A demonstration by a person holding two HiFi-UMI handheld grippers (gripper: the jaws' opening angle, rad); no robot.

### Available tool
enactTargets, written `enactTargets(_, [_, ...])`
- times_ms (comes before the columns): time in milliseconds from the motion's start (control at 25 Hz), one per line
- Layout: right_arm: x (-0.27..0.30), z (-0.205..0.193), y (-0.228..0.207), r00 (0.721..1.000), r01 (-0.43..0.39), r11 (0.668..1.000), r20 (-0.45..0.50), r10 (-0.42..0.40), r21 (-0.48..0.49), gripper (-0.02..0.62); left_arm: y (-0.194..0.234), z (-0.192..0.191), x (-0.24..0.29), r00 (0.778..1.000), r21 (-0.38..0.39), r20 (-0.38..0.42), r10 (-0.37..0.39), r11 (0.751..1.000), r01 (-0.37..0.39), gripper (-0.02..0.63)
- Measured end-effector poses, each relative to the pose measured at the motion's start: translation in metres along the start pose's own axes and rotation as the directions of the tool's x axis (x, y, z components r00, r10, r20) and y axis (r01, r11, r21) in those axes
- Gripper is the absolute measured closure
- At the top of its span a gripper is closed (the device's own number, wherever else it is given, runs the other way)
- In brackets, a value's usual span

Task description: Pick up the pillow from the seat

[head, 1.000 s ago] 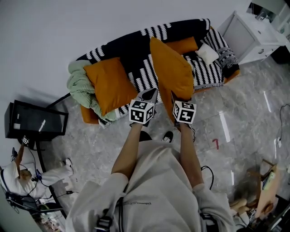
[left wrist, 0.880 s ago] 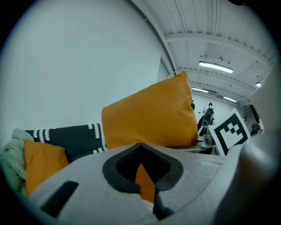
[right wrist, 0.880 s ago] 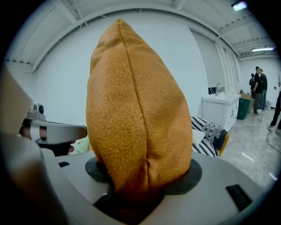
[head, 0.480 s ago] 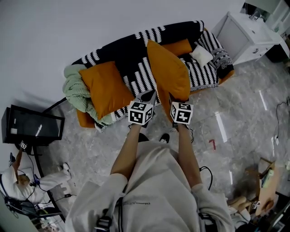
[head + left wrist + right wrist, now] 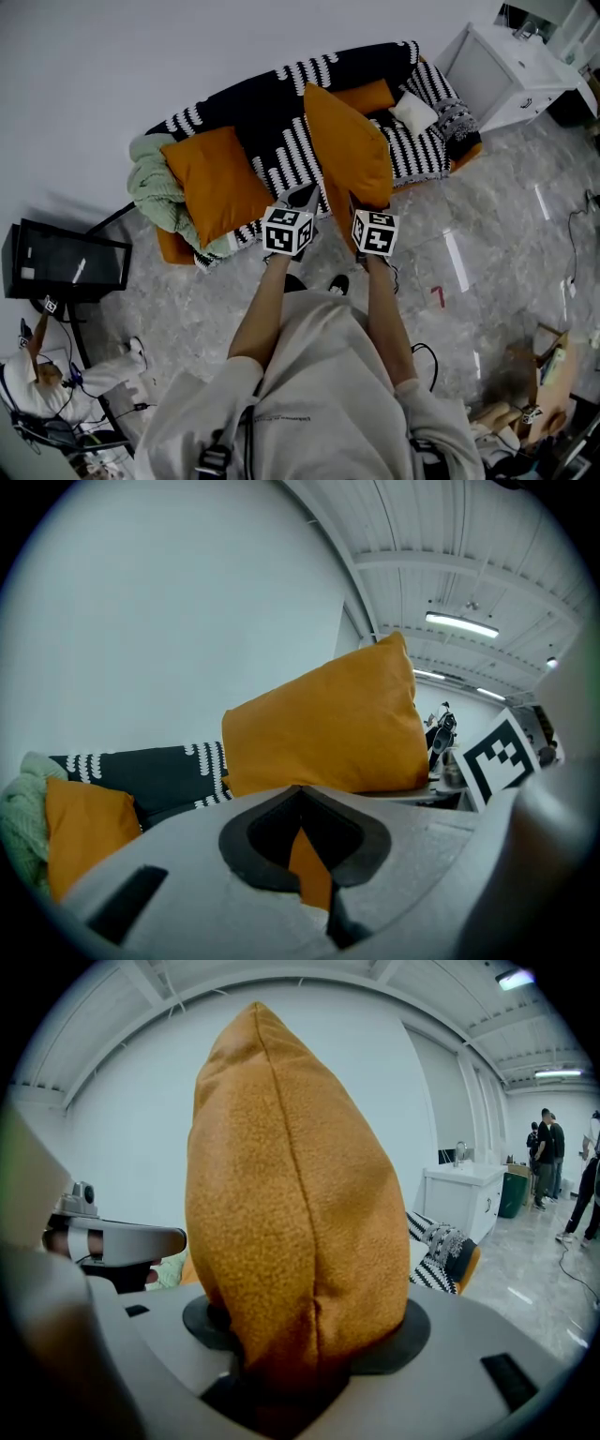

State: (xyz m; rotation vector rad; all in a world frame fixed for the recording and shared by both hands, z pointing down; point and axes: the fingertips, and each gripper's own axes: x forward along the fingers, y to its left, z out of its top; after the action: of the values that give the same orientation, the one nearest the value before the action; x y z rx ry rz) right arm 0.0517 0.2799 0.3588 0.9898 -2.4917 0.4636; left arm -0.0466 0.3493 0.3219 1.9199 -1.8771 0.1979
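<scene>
An orange pillow (image 5: 349, 145) stands on edge in the air above the sofa's front, held at its lower edge by both grippers. My left gripper (image 5: 307, 198) pinches a thin fold of its corner; in the left gripper view the pillow (image 5: 323, 728) rises beyond the jaws and orange fabric sits in the gap of the gripper (image 5: 307, 860). My right gripper (image 5: 358, 202) is shut on the pillow's lower edge. In the right gripper view the pillow (image 5: 291, 1213) fills the middle, squeezed in that gripper (image 5: 291, 1372).
A second orange pillow (image 5: 214, 183) leans on the sofa (image 5: 427, 155), which has a black-and-white striped throw. A green blanket (image 5: 152, 192) lies at its left end, a small white cushion (image 5: 412, 111) at the right. White cabinet (image 5: 511, 66) at right, black box (image 5: 61, 267) at left.
The head view has shifted slightly. The pillow stays lifted, and both grippers keep their hold in about the same place.
</scene>
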Motion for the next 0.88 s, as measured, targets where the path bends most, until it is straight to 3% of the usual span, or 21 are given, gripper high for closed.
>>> enactTargets(880, [0.0019,0.0062,-0.0004,1.0,-0.002,1.0,-0.004,0.002,-0.029,0.327,-0.0051,0.0,0.0057,1.0,0.002,-0.002,-0.002,1.0,0.002,0.597])
